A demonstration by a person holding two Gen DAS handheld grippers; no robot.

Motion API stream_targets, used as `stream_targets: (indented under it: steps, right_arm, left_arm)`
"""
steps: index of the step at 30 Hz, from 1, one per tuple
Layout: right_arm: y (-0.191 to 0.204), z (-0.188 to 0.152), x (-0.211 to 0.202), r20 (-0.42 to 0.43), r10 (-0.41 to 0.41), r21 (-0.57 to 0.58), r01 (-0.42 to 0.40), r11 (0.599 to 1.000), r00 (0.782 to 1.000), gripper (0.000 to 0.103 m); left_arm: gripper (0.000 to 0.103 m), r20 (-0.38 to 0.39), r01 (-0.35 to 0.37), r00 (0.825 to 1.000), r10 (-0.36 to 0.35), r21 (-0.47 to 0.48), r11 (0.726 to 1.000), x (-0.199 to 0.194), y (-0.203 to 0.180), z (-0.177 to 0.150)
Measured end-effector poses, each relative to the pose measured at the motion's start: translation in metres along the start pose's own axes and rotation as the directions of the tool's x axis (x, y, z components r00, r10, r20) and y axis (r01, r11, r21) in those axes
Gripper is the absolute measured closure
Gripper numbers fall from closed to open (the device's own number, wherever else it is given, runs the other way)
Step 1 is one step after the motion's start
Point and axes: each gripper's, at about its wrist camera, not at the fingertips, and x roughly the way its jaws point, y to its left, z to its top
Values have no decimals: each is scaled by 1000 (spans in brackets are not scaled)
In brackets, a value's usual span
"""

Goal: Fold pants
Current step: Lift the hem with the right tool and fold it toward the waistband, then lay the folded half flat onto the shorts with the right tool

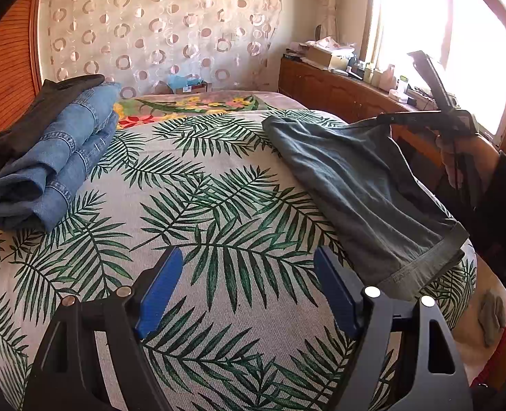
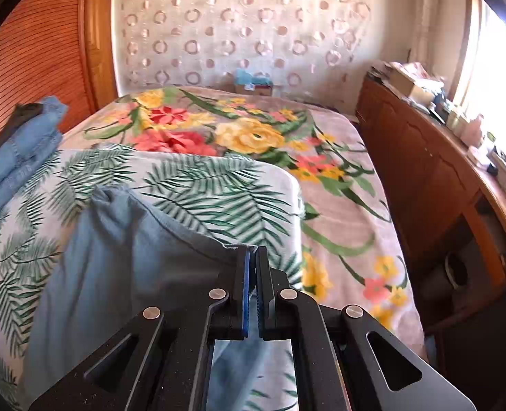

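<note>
Grey-blue pants [image 1: 362,185] lie along the right side of the palm-leaf sheet [image 1: 198,205], waistband toward me. My right gripper [image 1: 395,118] is shut on the far edge of the pants and lifts it off the bed. In the right wrist view the shut gripper [image 2: 252,251] pinches the fabric edge, and the pants [image 2: 122,260] hang down to the left. My left gripper [image 1: 246,267] is open and empty, low over the sheet just left of the waistband.
Folded blue jeans [image 1: 47,164] with a dark garment [image 1: 44,109] on top sit at the bed's left edge. A floral blanket [image 2: 253,137] covers the far bed. A cluttered wooden cabinet [image 2: 434,178] runs along the right under the window.
</note>
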Motion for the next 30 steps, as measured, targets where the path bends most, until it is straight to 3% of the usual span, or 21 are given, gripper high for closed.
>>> stream_targets:
  steps: [7, 9, 18, 30]
  right_arm:
    - [2, 5, 2, -30, 2, 38, -1, 999, 1000, 100]
    - [2, 3, -3, -23, -2, 44, 3, 999, 1000, 91]
    - [-25, -12, -8, -24, 55, 64, -53, 997, 998, 78]
    - [-36, -10, 18, -47, 113, 117, -107, 987, 993, 77]
  left_arm:
    - [24, -8, 7, 1000, -7, 15, 1000, 3, -5, 0]
    - [24, -11, 11, 1000, -11, 21, 1000, 4, -8, 1]
    - [24, -23, 62, 998, -60, 73, 995, 21, -38, 21]
    - [24, -39, 70, 997, -65, 150, 986, 56, -75, 61]
